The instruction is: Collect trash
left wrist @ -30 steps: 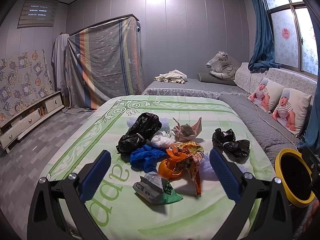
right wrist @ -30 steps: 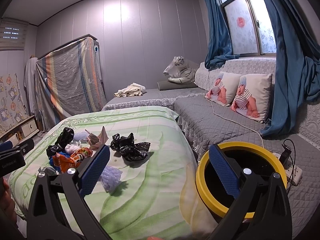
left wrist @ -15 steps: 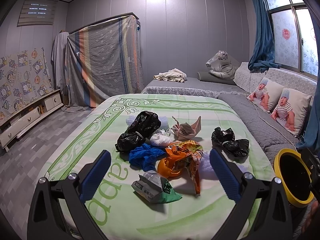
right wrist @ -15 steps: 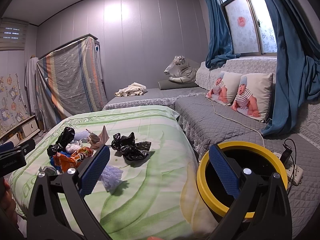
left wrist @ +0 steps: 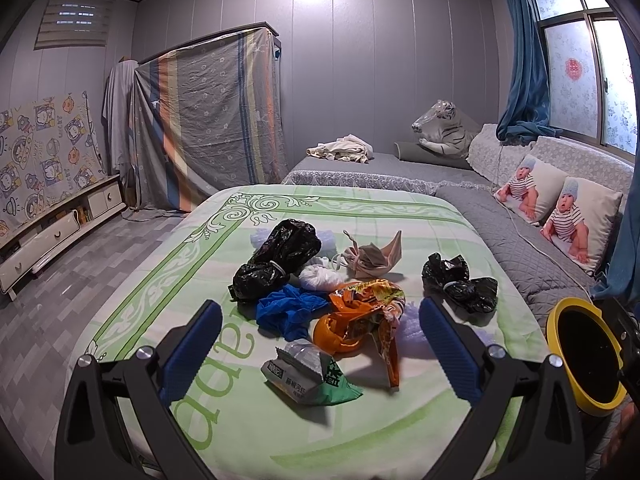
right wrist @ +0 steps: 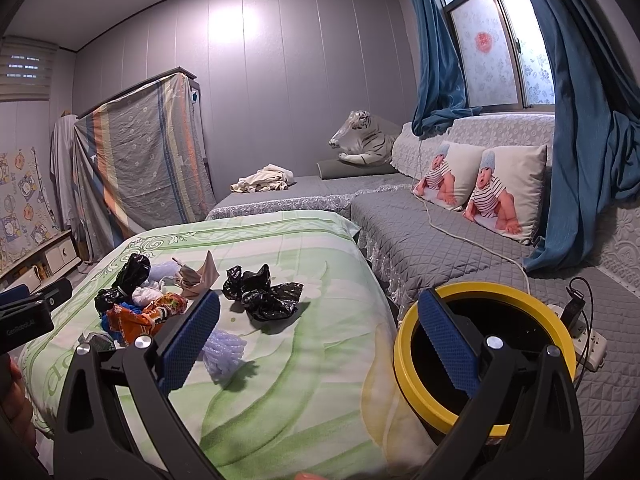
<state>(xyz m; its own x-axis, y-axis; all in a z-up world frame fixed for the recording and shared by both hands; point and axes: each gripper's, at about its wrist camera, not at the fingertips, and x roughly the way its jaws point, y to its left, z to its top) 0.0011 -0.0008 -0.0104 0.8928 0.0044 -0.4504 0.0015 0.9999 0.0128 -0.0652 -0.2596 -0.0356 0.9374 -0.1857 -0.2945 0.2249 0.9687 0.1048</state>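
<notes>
A heap of trash lies on the green bedspread (left wrist: 168,280): black bags (left wrist: 280,260), a blue glove (left wrist: 290,310), an orange snack wrapper (left wrist: 362,316), a white-and-green packet (left wrist: 306,376), a beige mask (left wrist: 372,260) and a second black bag (left wrist: 460,282) off to the right. My left gripper (left wrist: 320,344) hovers open just short of the packet, holding nothing. My right gripper (right wrist: 320,338) is open and empty too, above the bed's right part, with the yellow-rimmed bin (right wrist: 520,300) behind its right finger. The same bin (left wrist: 586,356) shows beside the bed in the left wrist view.
A grey quilted sofa (right wrist: 460,236) with baby-print pillows (right wrist: 504,192) runs along the right under blue curtains. A power strip (right wrist: 584,336) and a cable lie on it by the bin. A pale bubble-wrap lump (right wrist: 224,350) lies near my right gripper. A low cabinet (left wrist: 48,232) stands left.
Both views have shifted only slightly; the trash heap sits a touch higher in the left wrist view. Both grippers stay open and nothing was taken hold of.
</notes>
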